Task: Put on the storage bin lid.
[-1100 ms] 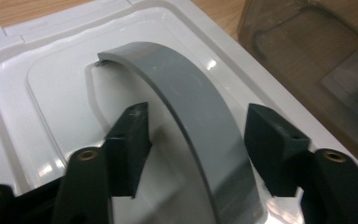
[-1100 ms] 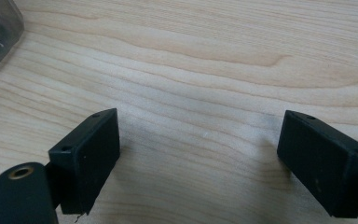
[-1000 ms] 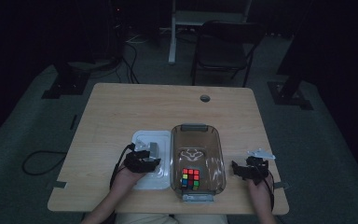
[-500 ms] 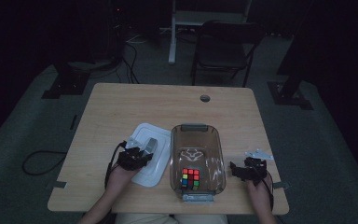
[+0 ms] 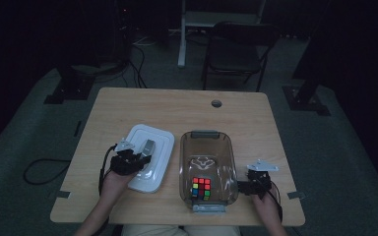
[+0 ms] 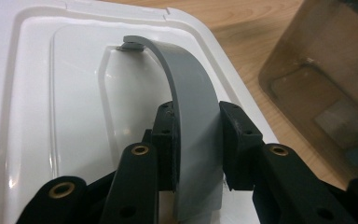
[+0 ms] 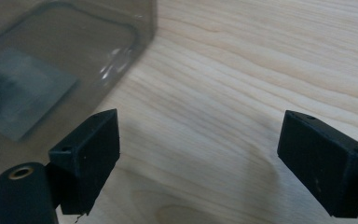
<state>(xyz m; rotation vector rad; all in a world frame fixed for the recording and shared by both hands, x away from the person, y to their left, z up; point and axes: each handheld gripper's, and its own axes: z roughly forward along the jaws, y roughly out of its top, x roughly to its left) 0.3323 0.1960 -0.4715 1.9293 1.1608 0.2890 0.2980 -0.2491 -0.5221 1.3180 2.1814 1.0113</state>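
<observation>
High view: left gripper (image 5: 137, 158) clamped on grey handle (image 6: 193, 112) of white lid (image 5: 147, 157), left of the bin (image 5: 207, 169) near the table's front edge; long axes parallel. Right gripper (image 7: 200, 158) spread, holding nothing, beside the bin.

Lid (image 5: 150, 156) lies on the tabletop (image 5: 177, 105), left of centre, toward the near edge. Just beside it to the right sits the bin (image 5: 207, 166), running from mid-tabletop to the near edge, with the cube (image 5: 201, 188) inside at its near end. The left claw (image 5: 145, 156) sits on top of the lid, clamped on the handle (image 6: 193, 112) that arches up from the lid's middle. The right claw (image 5: 241, 188) is at the bin's right side, near the near-right corner, over bare tabletop. A hole (image 5: 216, 103) lies toward the far edge, right of centre. Behind the tabletop, a chair (image 5: 238, 46) stands on the floor.
</observation>
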